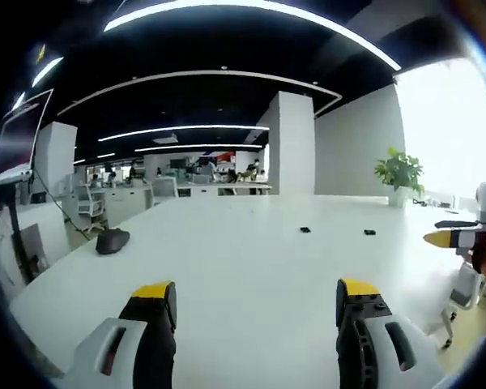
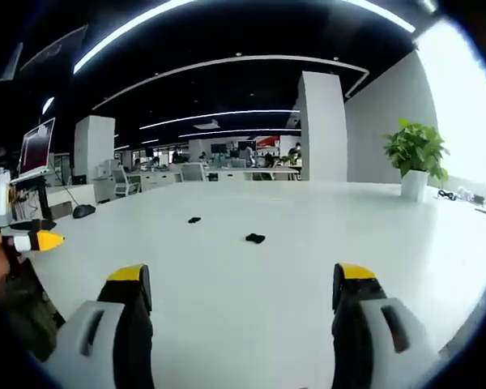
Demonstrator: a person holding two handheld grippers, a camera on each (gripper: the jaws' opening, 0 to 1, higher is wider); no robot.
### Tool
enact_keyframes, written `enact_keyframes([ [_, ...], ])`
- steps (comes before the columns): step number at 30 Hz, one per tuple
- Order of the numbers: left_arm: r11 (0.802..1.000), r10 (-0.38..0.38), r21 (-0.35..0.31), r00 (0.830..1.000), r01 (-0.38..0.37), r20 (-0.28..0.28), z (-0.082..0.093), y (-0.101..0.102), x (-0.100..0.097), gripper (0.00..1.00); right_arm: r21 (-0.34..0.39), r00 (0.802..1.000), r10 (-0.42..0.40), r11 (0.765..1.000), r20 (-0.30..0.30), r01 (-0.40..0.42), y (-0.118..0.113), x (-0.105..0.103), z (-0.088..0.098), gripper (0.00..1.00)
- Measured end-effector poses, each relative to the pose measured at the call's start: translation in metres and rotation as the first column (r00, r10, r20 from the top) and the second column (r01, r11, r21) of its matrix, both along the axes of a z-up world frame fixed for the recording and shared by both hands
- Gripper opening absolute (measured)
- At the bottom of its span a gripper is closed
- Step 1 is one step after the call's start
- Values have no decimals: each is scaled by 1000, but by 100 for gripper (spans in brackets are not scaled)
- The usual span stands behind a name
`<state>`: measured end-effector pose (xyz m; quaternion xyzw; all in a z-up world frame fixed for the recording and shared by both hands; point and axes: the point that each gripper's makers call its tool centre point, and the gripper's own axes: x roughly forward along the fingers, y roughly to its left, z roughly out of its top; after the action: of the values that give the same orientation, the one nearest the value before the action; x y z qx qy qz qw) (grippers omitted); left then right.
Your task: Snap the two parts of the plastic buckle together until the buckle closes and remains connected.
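Two small black buckle parts lie apart on the white table (image 1: 251,267). In the left gripper view one part (image 1: 305,230) sits mid-table and the other part (image 1: 369,232) lies to its right. In the right gripper view the same pieces appear as a nearer part (image 2: 255,238) and a farther part (image 2: 194,220). My left gripper (image 1: 255,296) is open, well short of both parts, nothing between its jaws. My right gripper (image 2: 239,284) is open too, hovering over bare table. The right gripper's yellow tip (image 1: 449,237) enters from the right; the left gripper's tip (image 2: 36,241) enters from the left.
A black computer mouse (image 1: 112,241) rests at the table's left side. A potted plant (image 1: 400,174) stands at the far right end, near cables (image 2: 447,194). A monitor (image 2: 36,147) is at the left. Office desks and chairs lie beyond the table.
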<state>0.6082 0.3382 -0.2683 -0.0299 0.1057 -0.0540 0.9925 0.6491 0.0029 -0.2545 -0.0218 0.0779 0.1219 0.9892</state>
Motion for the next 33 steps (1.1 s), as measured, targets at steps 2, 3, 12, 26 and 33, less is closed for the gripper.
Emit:
enact_keyframes([
  [2, 1000, -6, 6, 1000, 6, -7, 0, -1, 2, 83, -2, 1000, 8, 1000, -4, -8, 1, 3, -1, 91],
  [3, 1000, -10, 8, 1000, 10, -10, -1, -2, 2, 83, -3, 1000, 11, 1000, -1, -11, 1, 3, 0, 90],
  [12, 999, -40, 10, 999, 40, -20, -3, -11, 1, 83, -17, 999, 31, 999, 14, -31, 4, 2, 7, 90],
  [26, 998, -60, 18, 998, 60, -12, -5, -12, -3, 83, 9, 996, 93, 996, 18, -93, 10, 2, 5, 86],
  [33, 998, -59, 22, 998, 59, -30, -9, -10, -2, 83, 12, 992, 121, 993, 30, -121, 15, 3, 7, 86],
])
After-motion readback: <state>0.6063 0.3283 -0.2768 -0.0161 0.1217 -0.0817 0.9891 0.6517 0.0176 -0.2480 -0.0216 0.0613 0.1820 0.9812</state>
